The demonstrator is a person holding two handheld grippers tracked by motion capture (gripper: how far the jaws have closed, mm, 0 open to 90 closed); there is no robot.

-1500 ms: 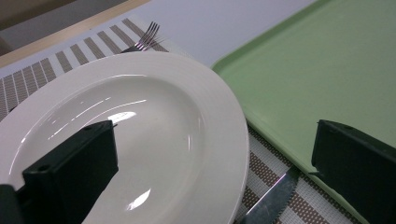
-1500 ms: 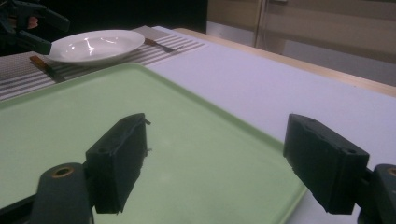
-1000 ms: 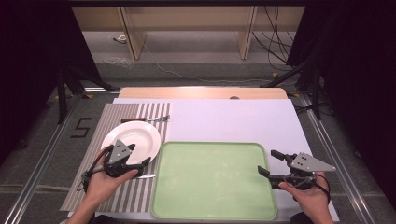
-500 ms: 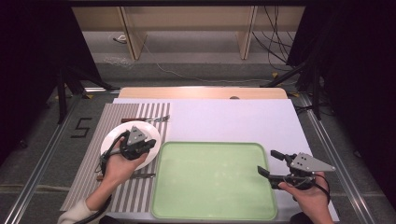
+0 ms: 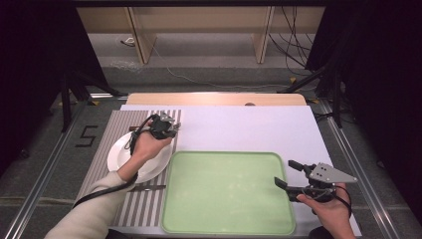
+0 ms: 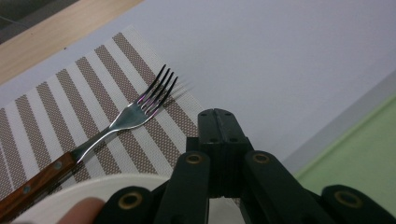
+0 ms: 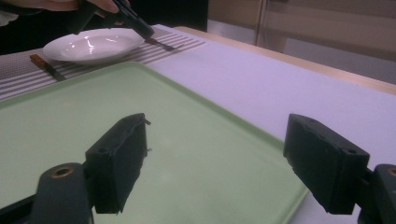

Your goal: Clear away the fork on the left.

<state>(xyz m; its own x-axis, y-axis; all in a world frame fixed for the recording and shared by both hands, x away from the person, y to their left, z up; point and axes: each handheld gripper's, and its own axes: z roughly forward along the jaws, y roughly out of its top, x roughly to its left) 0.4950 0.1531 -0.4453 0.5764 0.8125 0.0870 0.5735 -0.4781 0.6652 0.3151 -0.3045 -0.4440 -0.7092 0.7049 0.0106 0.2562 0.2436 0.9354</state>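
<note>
Nearest, right gripper (image 5: 288, 176) hangs at the near right corner of the green tray (image 5: 224, 199), jaws wide apart, nothing between them. Farther left, white plate (image 5: 122, 154) on the striped placemat (image 5: 99, 164), knife (image 5: 149, 188) just near of it. Left gripper (image 5: 171, 130) sits past the plate's far rim, jaws pressed together, empty. Fork (image 6: 116, 123) lies on the mat just beyond and left of its tips, long axis roughly left-right along the plate's far side, tines toward the tray side. Left hand is far nearer; jaws likely need opening first

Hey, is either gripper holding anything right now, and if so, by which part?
Nothing is held. The left gripper has its jaws shut empty, above the plate's far rim, short of the fork. The right gripper is open above the green tray.
</note>
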